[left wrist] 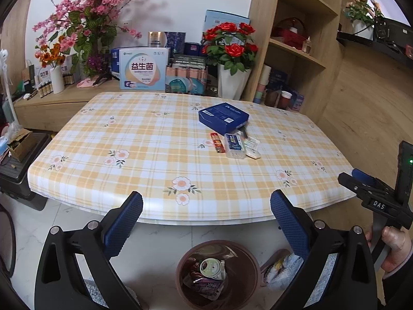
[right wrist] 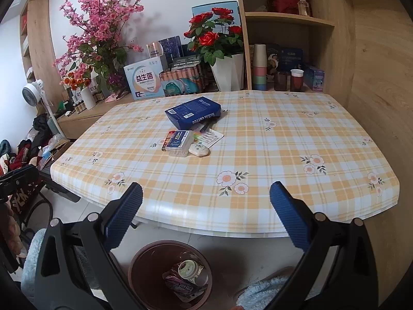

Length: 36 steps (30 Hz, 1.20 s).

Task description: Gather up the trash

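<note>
A brown trash bin [left wrist: 218, 273] stands on the floor below the table's near edge, holding a round foil lid [left wrist: 211, 266] and crumpled wrappers [left wrist: 206, 288]. It also shows in the right wrist view [right wrist: 170, 275]. On the plaid table [left wrist: 155, 155] lie a blue box [left wrist: 223, 117], a red wrapper [left wrist: 216, 142], a clear plastic case [left wrist: 234, 146] and a small white packet [left wrist: 252, 153]. My left gripper [left wrist: 206, 214] is open and empty above the bin. My right gripper [right wrist: 206, 214] is open and empty too; it also shows at the right edge of the left wrist view [left wrist: 361, 180].
Flower vases [left wrist: 232, 77] and boxes [left wrist: 143, 68] stand on a low cabinet behind the table. Wooden shelves [left wrist: 296, 51] with cups stand at the back right. Fluffy slippers [left wrist: 281, 268] lie beside the bin. A black case [left wrist: 15, 170] and a fan [right wrist: 32, 94] are on the left.
</note>
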### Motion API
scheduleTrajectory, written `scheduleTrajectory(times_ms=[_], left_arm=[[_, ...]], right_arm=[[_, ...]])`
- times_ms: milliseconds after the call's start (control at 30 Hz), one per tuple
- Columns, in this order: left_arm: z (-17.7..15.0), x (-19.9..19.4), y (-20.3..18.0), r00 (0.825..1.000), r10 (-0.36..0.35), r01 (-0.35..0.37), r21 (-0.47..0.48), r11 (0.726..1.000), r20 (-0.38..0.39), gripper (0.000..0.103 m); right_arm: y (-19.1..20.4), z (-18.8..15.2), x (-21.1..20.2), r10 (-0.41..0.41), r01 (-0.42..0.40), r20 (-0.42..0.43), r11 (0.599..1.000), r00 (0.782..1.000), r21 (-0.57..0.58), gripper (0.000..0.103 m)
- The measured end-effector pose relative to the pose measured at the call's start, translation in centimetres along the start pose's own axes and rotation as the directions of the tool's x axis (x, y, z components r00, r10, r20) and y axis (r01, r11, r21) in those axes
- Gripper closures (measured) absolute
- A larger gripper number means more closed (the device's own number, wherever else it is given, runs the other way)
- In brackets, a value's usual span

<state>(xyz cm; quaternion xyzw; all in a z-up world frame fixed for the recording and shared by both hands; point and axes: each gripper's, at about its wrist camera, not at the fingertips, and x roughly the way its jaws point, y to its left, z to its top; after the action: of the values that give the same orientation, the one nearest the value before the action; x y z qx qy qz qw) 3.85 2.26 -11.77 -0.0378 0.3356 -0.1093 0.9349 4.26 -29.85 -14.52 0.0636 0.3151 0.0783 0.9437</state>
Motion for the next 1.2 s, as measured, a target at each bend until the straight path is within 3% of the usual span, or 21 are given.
scheduleTrajectory(times_ms=[333,700,833,967,1067,1200], left_arm=[[1.5,1.0,1.3,1.000,0.028,-0.028,0.000,1.000,0.004,0.006],[3.4,4.5,0.4,1.000,-0.006,0.007,0.036,0.999,-0.020,0.006],[4.3,7.2,-0.4,0.999,-0.025,0.027,0.047,0.999,-0.044,0.006],[5.2,10.5,-1.5,0.996,-0.050,0.055,0.066,0.996,-0.078,0.006],[5.9,13.7,-2.6,0.990,-0.081,0.090,0.073,0.993,-0.116,0.007],[7.0,19.0,-4.2,0.975,-0.123,0.139,0.073,0.988,-0.183,0.017]], right_arm=[[-0.5,1.1,1.7,-0.036,0.036,-0.030,0.999,0.999,-0.016,0.006],[-1.6,2.8,4.3,-0.045,0.044,-0.049,0.999,0.998,-0.026,0.006],[-2.3,3.4,6.0,-0.056,0.054,-0.056,0.998,0.997,-0.027,0.006],[-3.4,4.1,8.3,-0.017,0.016,-0.087,1.000,0.996,-0.006,0.006],[-3.6,4.4,10.2,-0.059,0.054,-0.115,0.997,0.992,-0.050,0.006],[-4.6,4.6,12.9,-0.083,0.076,-0.156,0.996,0.984,-0.053,0.006]])
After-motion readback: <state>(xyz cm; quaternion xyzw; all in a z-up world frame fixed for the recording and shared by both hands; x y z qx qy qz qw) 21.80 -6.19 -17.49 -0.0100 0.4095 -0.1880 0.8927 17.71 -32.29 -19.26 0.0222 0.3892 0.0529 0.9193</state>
